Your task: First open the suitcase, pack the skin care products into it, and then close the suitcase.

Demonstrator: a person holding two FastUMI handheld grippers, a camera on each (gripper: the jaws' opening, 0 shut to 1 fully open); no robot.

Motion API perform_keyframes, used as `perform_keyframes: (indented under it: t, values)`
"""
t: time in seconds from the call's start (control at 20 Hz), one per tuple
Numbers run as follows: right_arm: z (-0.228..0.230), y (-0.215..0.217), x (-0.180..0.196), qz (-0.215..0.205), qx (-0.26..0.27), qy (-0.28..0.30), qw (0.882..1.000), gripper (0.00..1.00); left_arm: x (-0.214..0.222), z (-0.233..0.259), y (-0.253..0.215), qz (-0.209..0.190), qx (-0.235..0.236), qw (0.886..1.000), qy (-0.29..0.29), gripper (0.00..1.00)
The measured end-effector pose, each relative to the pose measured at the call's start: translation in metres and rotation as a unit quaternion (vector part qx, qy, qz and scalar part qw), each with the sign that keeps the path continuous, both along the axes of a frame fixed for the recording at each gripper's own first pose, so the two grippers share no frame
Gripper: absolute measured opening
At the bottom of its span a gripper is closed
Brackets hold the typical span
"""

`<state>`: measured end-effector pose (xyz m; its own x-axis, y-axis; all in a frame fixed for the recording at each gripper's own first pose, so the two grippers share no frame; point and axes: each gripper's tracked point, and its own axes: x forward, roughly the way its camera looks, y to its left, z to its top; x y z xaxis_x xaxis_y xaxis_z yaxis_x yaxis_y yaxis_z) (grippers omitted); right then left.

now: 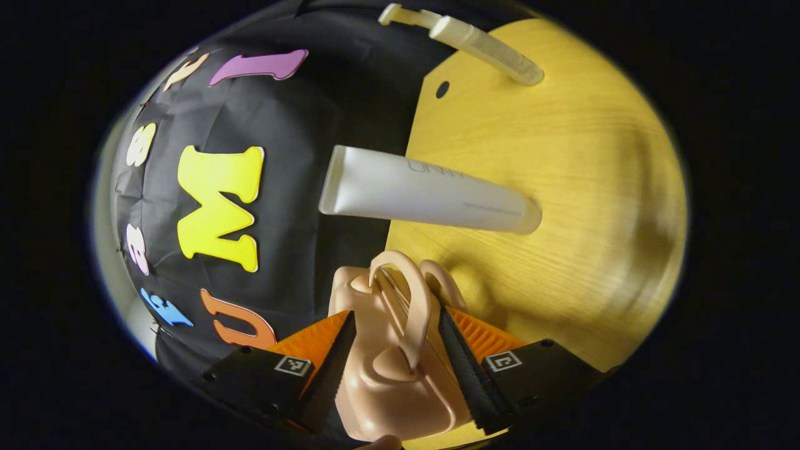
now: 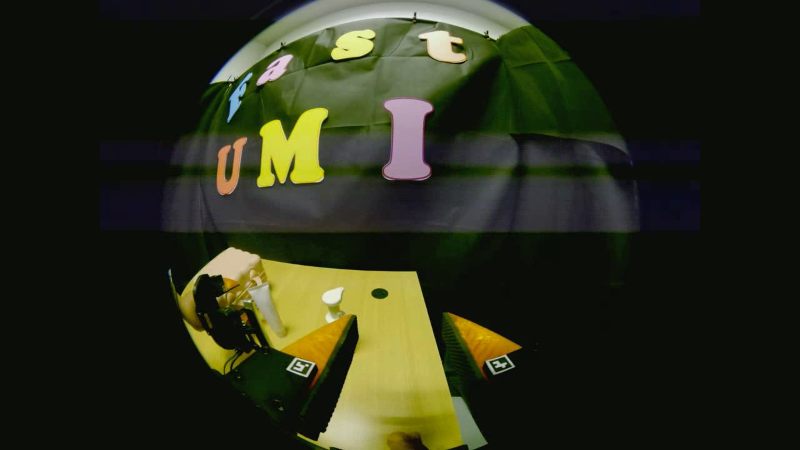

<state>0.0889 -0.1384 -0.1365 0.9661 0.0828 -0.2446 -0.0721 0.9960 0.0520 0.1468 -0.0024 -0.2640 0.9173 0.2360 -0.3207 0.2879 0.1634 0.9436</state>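
Left gripper (image 1: 394,350) clamps the small peach-pink plastic suitcase (image 1: 387,369); right gripper (image 2: 400,350) hangs released

Suitcase sits between the left jaws; beyond them a white squeeze tube (image 1: 431,190) and cream pump bottle (image 1: 475,42) stand on the yellow wooden table (image 1: 562,206).

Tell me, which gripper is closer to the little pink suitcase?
Left. The left gripper has the pink suitcase between its fingers; the right gripper hangs open, apart across the wooden table.

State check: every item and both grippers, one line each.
suitcase: closed, handle between the left gripper's fingers
left gripper: jaws either side of the suitcase, contact unclear
right gripper: open, holding nothing
white tube: standing cap-down on the table
pump bottle: upright
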Motion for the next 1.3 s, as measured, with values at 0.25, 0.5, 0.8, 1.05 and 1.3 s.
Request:
perform_keyframes:
  t: [0.25, 0.5, 0.8, 1.05, 1.3]
  values:
    - [-0.008, 0.002, 0.002, 0.034, 0.000, -0.001, 0.999, 0.80, 0.003, 0.004, 0.000, 0.005, 0.065, 0.998, 0.007, 0.52]
    - [-0.009, 0.013, -0.007, 0.043, -0.002, 0.005, 0.999, 0.80, 0.003, -0.009, 0.003, 0.016, 0.080, 0.996, 0.046, 0.20]
    - [-0.009, 0.030, -0.022, 0.024, -0.013, 0.009, 1.000, 0.80, -0.001, -0.003, 0.002, 0.004, 0.026, 0.998, 0.051, 0.12]
    - [0.000, 0.059, -0.040, 0.006, -0.006, 0.018, 1.000, 0.80, -0.003, 0.032, 0.013, 0.005, -0.053, 0.998, 0.025, 0.04]
    - [0.027, 0.098, -0.048, -0.004, -0.024, -0.004, 1.000, 0.80, -0.008, 0.077, 0.032, 0.001, -0.133, 0.991, 0.006, 0.03]
